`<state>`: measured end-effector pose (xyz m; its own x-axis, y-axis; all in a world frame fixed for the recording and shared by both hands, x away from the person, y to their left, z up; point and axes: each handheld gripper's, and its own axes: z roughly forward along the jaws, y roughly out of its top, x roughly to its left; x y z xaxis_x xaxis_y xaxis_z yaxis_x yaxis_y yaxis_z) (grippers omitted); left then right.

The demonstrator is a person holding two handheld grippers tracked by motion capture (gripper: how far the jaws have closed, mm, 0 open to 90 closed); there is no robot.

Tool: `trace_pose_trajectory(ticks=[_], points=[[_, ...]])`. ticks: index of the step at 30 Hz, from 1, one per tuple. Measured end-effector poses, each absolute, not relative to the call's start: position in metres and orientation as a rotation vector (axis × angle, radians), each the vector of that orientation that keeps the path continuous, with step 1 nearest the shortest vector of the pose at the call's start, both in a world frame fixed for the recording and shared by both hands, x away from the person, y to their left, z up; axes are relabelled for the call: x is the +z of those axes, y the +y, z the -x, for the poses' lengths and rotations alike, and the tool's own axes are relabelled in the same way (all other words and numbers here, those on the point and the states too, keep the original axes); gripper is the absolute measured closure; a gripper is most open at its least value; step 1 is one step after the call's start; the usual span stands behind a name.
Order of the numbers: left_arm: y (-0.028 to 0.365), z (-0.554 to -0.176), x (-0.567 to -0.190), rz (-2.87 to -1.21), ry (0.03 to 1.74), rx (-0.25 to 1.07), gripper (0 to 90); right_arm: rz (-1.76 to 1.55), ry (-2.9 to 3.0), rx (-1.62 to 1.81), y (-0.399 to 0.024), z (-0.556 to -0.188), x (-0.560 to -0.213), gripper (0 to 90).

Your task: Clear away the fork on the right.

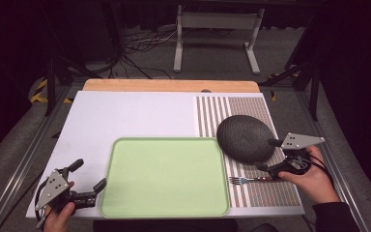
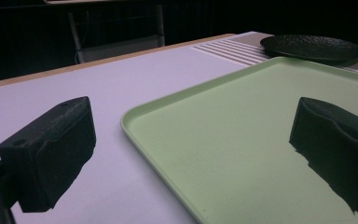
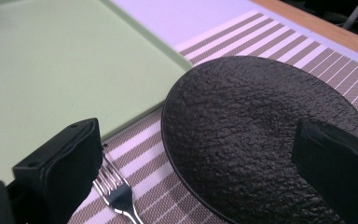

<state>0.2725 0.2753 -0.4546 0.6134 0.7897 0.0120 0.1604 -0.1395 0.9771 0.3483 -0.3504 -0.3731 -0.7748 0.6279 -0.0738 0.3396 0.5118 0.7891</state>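
Observation:
An empty pale green tray (image 1: 164, 176) lies at the table's front middle. A black textured plate (image 1: 245, 137) rests on a striped placemat (image 1: 265, 195) to its right, with a metal fork (image 1: 244, 180) just in front of it. My left gripper (image 1: 89, 174) is open at the tray's left edge; in the left gripper view its jaws straddle the tray's corner (image 2: 135, 116). My right gripper (image 1: 267, 154) is open at the plate's front right edge. In the right gripper view the plate (image 3: 247, 135) lies between the jaws and the fork (image 3: 116, 191) sits beside the left jaw.
The white table top (image 1: 125, 116) is bare behind the tray, with a wooden strip (image 1: 169, 85) along its far edge. Beyond it are a grey floor, cables and a metal stand (image 1: 217, 38). Dark frame rails run along both sides.

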Motion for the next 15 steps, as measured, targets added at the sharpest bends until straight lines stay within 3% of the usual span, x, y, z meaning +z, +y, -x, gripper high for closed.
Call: trace_pose_trajectory(ticks=[15], points=[[0.276, -0.272, -0.454, -1.654, 0.800, 0.660, 0.9, -0.707, 2.564, 0.903, -0.348, -0.355, -0.361, 5.1]])
